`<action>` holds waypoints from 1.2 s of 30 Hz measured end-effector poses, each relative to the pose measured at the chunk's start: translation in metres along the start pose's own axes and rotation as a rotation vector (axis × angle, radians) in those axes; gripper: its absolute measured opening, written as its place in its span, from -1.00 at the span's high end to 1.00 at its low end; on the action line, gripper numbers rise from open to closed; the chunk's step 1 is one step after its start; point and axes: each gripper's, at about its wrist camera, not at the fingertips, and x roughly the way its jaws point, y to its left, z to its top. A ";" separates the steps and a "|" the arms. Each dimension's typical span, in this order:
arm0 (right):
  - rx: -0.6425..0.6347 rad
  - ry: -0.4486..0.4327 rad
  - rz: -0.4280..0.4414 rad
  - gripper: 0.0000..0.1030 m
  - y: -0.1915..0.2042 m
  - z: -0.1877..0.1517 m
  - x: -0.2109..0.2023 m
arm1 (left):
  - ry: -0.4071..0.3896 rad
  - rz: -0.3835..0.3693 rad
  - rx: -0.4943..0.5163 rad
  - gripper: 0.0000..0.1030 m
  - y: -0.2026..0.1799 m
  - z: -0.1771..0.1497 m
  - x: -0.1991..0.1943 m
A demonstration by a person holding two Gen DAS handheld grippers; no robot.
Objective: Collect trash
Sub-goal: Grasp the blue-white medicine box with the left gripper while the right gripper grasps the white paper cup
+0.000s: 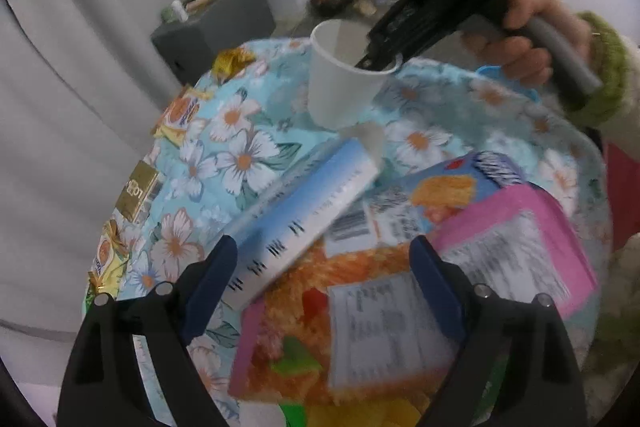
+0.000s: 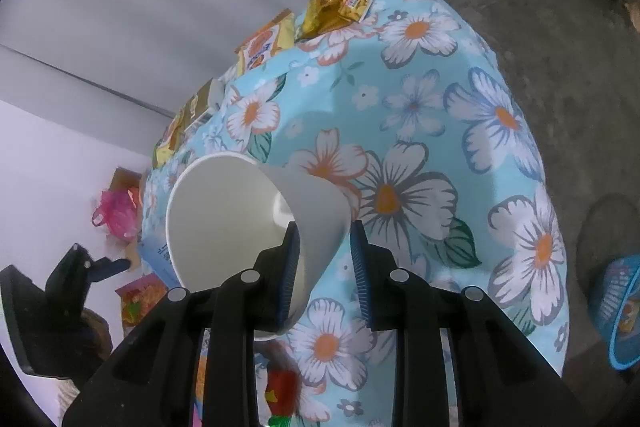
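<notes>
Right fingers (image 2: 326, 269) are pinching the cup (image 2: 256, 223) wall, lifting it tilted, while left fingers (image 1: 320, 291) are hanging open over boxes (image 1: 348, 323), wrappers (image 1: 178, 115) awaiting on the desk (image 2: 440, 87).

No legible text is found: print on the gold packet (image 1: 140, 191), white label (image 1: 386, 327) and barcode (image 1: 352, 227) is blurred.

White cup (image 2: 240, 215); light-blue cloth (image 2: 420, 131) with white and orange flowers; gold wrappers (image 2: 336, 7) at 11 o'clock; pink box (image 1: 516, 239); blue-white carton (image 1: 304, 211).
</notes>
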 end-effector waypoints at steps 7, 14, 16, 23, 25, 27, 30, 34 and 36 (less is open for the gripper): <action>0.008 -0.003 0.012 0.81 -0.005 -0.001 -0.001 | 0.020 0.058 -0.018 -0.19 0.006 0.017 0.016; 0.047 -0.022 0.029 0.96 -0.017 -0.001 -0.006 | 0.019 0.107 0.057 0.15 -0.004 0.018 0.023; 0.053 -0.022 0.032 0.97 -0.017 -0.001 -0.006 | 0.016 0.101 0.120 0.15 -0.014 0.016 0.020; 0.062 -0.023 0.032 0.97 -0.018 -0.003 -0.004 | 0.075 0.116 0.104 0.06 -0.012 0.024 0.033; 0.064 -0.027 0.030 0.98 -0.018 -0.003 -0.004 | 0.063 0.111 0.089 0.09 -0.010 0.027 0.033; 0.065 -0.032 0.029 0.99 -0.018 -0.003 -0.004 | 0.040 0.125 0.089 0.18 -0.011 0.028 0.031; 0.070 -0.048 0.031 1.00 -0.018 -0.004 -0.005 | -0.007 0.154 0.119 0.83 -0.016 0.029 0.024; 0.067 -0.065 0.038 1.00 -0.017 -0.005 -0.010 | -0.052 0.194 0.101 1.00 -0.011 0.033 0.013; 0.060 -0.074 0.036 1.00 -0.015 -0.005 -0.012 | -0.056 0.204 0.109 1.00 -0.011 0.032 0.011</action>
